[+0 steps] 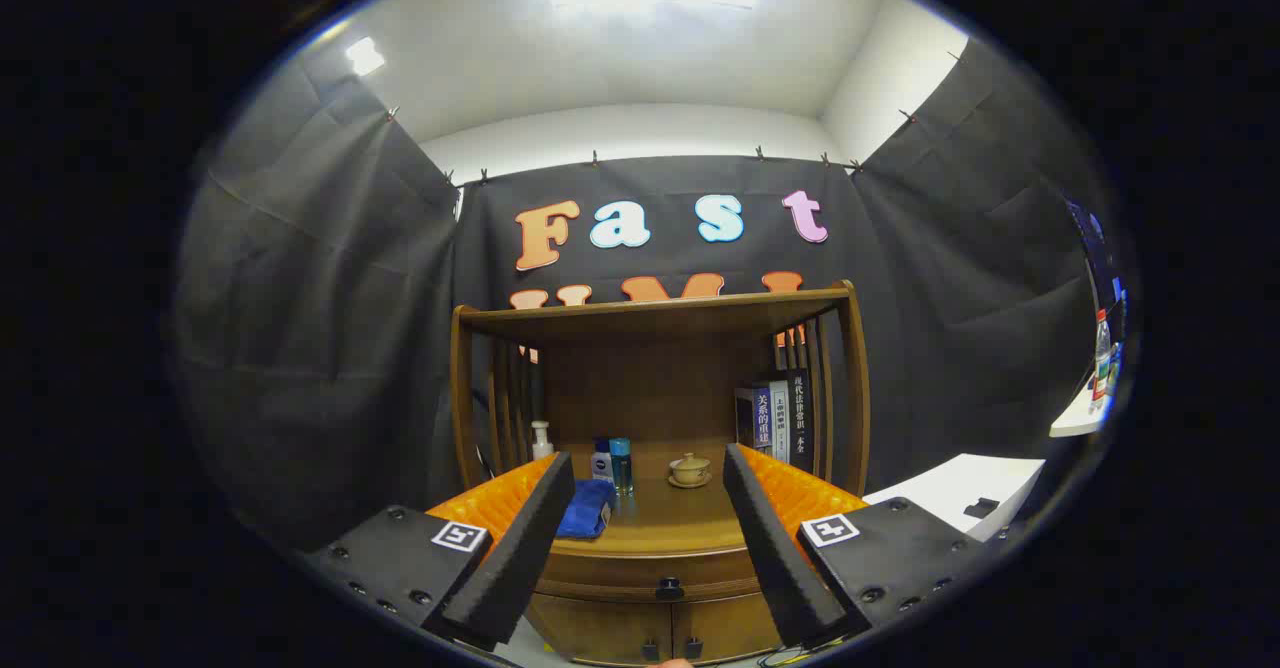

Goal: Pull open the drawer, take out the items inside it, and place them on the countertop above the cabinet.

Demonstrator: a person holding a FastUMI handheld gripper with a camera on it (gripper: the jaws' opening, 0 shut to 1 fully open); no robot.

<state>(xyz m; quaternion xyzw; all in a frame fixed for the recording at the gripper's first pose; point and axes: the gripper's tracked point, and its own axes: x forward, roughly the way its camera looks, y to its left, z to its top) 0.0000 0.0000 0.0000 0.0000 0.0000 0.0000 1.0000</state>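
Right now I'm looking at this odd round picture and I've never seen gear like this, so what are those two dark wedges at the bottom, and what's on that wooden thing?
The camera rides on a hand-held gripper that a person carries, looking forward along its two fingers. Those are the dark wedges; they stand apart, open, holding nothing. Beyond them is a wooden cabinet whose drawer is closed, with a dark knob. On the countertop sit a blue cloth, a white pump bottle, two small bottles, a little teacup on a saucer, and books standing at the right.
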